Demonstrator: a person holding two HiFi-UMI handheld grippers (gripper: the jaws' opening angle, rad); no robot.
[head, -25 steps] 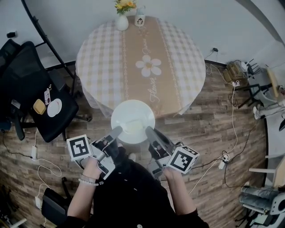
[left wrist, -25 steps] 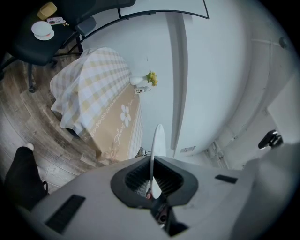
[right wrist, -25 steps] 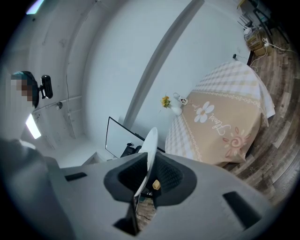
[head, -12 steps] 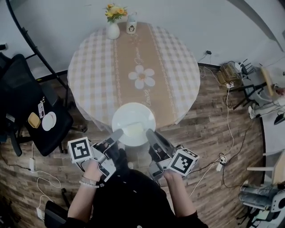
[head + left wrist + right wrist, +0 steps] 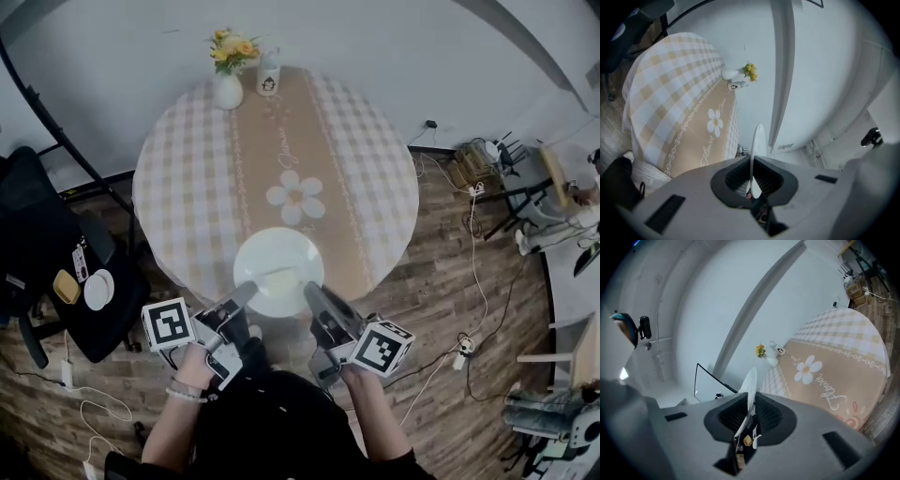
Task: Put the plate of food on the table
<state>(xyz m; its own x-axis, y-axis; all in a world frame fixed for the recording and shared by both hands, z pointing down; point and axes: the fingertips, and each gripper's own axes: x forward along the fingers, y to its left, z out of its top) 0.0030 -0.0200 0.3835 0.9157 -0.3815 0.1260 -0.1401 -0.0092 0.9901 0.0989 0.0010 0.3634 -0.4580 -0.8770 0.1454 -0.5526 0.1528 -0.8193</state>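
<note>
Plate: round white plate of pale food (image 5: 278,262), lower centre, over near edge of round checked-cloth table (image 5: 187,178).
Tongs: left gripper (image 5: 249,289) and right gripper (image 5: 312,290) each pinch its rim, one either side.
Ahead: open tabletop lies toward frame top.

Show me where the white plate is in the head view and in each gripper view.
Head view: plate at lower centre, over the near edge of the table.
Left gripper view: plate edge-on at lower centre, clamped between the jaws.
Right gripper view: plate edge-on at lower centre, clamped likewise.
Shared landmark: vase of yellow flowers at the table's far edge.
</note>
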